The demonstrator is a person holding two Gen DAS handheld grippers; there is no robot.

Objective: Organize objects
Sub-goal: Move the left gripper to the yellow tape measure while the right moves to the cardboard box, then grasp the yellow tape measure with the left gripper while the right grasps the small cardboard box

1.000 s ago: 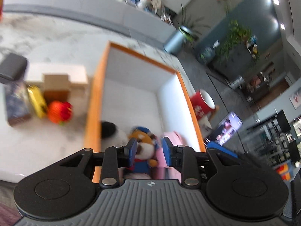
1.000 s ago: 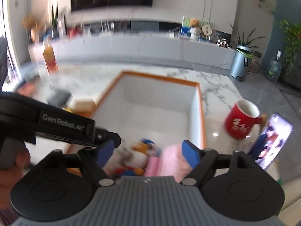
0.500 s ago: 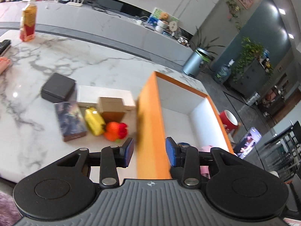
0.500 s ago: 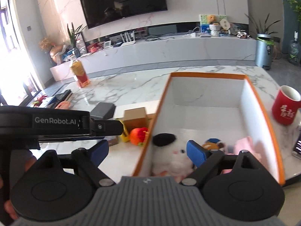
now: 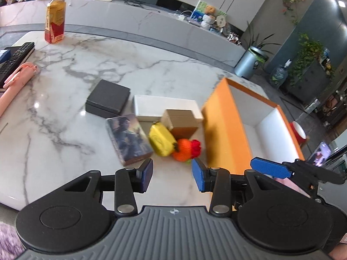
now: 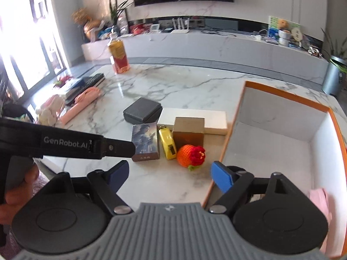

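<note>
An orange crochet ball [image 5: 185, 151] [image 6: 190, 153], a yellow case [image 5: 161, 142] [image 6: 167, 144], a picture card box [image 5: 129, 137] [image 6: 145, 140], a brown box [image 5: 182, 123] [image 6: 189, 131], a white box [image 5: 160, 106] and a black box [image 5: 107, 98] lie grouped on the marble table. Right of them stands the orange-walled bin [image 5: 223, 125] [image 6: 279, 114], with pink cloth [image 6: 318, 197] inside. My left gripper [image 5: 172, 173] hovers just before the ball, jaws opening, nothing between them. My right gripper [image 6: 170, 175] hangs over the table by the bin's corner, jaws closing on nothing.
A juice bottle [image 5: 55, 23] stands at the far left, with a remote [image 5: 15, 58] and a pink handle [image 5: 15, 84] on the left side. A red mug [image 5: 300, 132] and a phone [image 5: 321, 153] sit beyond the bin. The table's front edge runs just below both grippers.
Both grippers have swung left, from over the bin's plush toys to the loose items on the table. The left jaws stand wider than before. The toys have left view.
</note>
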